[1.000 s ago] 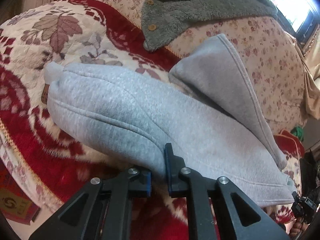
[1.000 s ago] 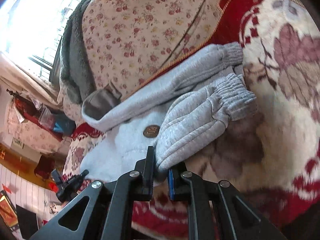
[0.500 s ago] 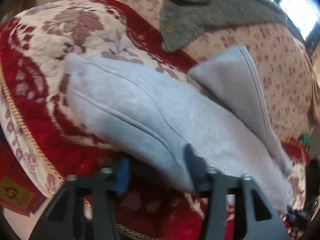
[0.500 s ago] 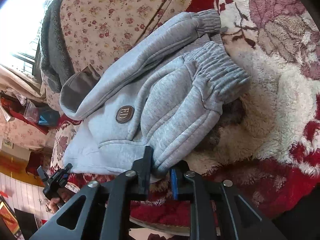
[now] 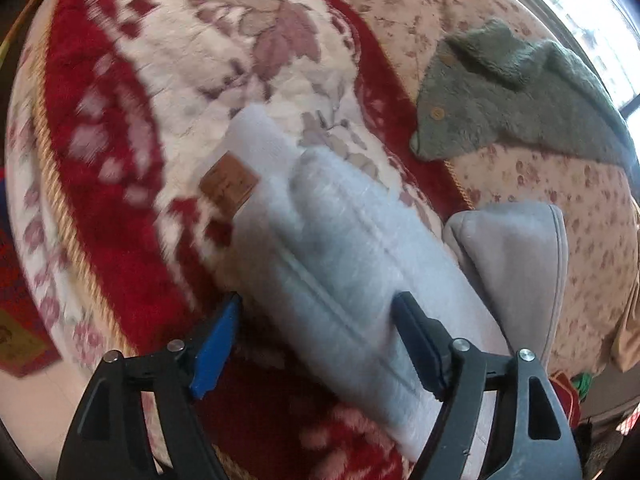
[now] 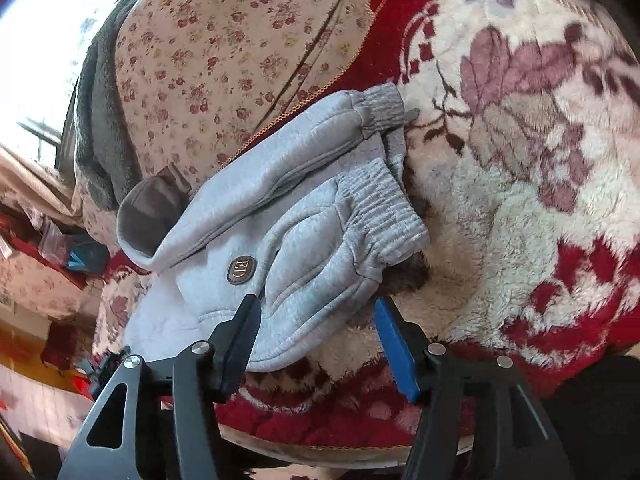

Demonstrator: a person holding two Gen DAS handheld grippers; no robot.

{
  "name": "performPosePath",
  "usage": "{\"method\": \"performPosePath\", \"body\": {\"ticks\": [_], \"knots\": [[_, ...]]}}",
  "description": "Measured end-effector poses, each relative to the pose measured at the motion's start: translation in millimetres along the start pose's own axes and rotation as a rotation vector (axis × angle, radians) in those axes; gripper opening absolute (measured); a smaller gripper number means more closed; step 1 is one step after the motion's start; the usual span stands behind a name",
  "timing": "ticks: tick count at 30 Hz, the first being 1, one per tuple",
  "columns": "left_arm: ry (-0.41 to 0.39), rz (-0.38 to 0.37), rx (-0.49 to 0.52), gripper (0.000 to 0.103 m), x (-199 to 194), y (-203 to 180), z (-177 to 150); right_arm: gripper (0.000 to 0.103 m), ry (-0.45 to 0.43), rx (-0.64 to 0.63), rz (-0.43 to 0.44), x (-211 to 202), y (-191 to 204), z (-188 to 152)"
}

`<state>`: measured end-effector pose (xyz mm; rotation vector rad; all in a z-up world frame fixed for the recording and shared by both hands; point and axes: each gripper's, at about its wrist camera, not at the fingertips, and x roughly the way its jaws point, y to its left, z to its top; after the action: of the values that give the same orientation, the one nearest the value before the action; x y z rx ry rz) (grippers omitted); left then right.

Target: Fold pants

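Two covers fill both views: a red and cream floral blanket (image 6: 520,200) nearer, and a beige flowered sheet (image 5: 560,184) beyond it. On the blanket lie the grey pants (image 6: 304,232), folded into a thick bundle, cuffs stacked at the far right in the right wrist view. A green-grey fleece jacket (image 5: 520,112) rests on the sheet, well apart from them. The left gripper (image 5: 316,344) has its jaws spread wide on either side of the bundle's near edge. The right gripper (image 6: 316,340) is likewise spread, gripping nothing. A small oval badge (image 6: 241,269) sits on the pants.
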<state>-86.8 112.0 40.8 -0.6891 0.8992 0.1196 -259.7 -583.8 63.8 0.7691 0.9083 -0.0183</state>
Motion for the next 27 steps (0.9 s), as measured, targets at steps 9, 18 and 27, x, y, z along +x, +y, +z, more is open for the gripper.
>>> {"method": "performPosePath", "body": {"ticks": [9,18,27], "knots": [[-0.023,0.025,0.209,0.017,-6,-22,20,0.067,-0.002,-0.106,0.051,2,49,6],[0.028,0.149,0.167,0.075,-1,4,8,0.072,0.155,-0.193,0.111,71,99,-3],[-0.087,0.268,0.296,0.079,-32,-31,-5,0.084,0.166,-0.233,0.144,93,124,2]]}}
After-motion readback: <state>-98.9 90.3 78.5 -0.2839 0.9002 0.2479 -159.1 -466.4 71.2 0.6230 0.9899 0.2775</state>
